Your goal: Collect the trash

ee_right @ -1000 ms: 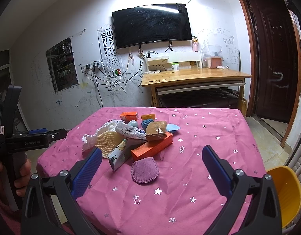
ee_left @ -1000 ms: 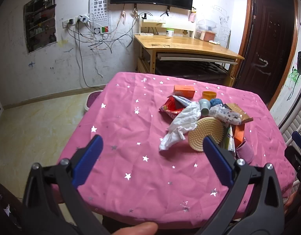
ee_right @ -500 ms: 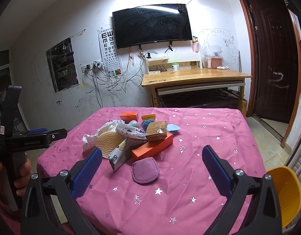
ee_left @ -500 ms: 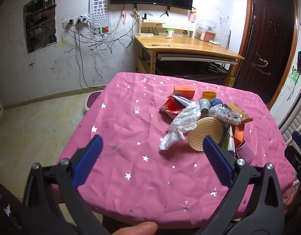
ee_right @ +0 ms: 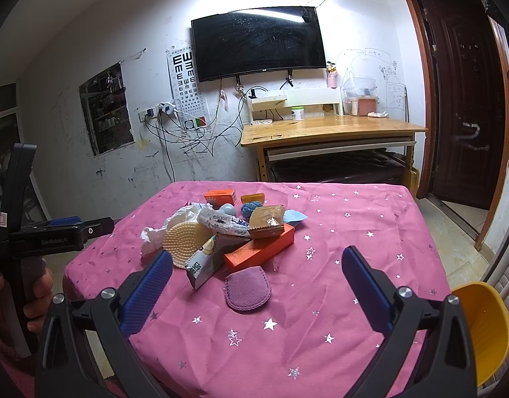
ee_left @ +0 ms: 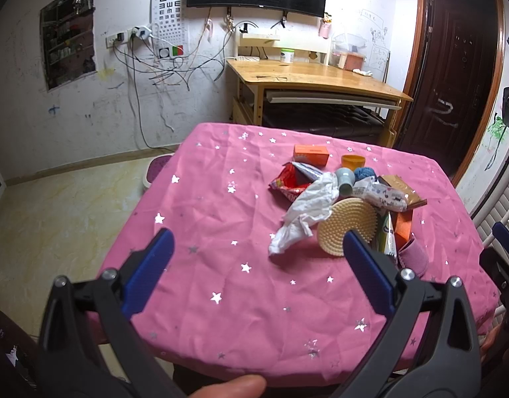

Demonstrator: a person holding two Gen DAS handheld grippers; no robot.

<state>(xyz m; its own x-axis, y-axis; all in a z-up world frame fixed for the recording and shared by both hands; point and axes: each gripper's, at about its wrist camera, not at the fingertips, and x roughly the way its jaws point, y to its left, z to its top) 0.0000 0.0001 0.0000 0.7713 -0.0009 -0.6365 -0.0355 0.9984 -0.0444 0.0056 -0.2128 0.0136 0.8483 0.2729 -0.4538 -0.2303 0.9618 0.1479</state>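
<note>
The left hand-held gripper (ee_left: 254, 255) is spread wide with nothing between its blue fingers (ee_left: 148, 265), and hangs above the near left part of the bench (ee_left: 221, 232), which carries a pink cloth with silver stars. The right hand-held gripper (ee_right: 257, 272) is likewise fully spread and holds nothing, above the near edge of the same bench.

The trash lies in one pile at the middle of the bench. In the left wrist view:
- a crumpled white plastic bag (ee_left: 307, 209) at the near left of the pile, touching a round beige bristled disc (ee_left: 349, 222);
- a red foil snack wrapper (ee_left: 289, 182) behind the bag;
- a small orange carton (ee_left: 311, 154) at the far side.

In the right wrist view:
- a long orange box (ee_right: 259, 248) under a brown foil packet (ee_right: 267, 220);
- a purple fabric pouch (ee_right: 249, 288) nearest the hand-held gripper, possibly just apart from the pile;
- a yellow plastic bin (ee_right: 483, 328) beyond the right edge of the bench.
</note>
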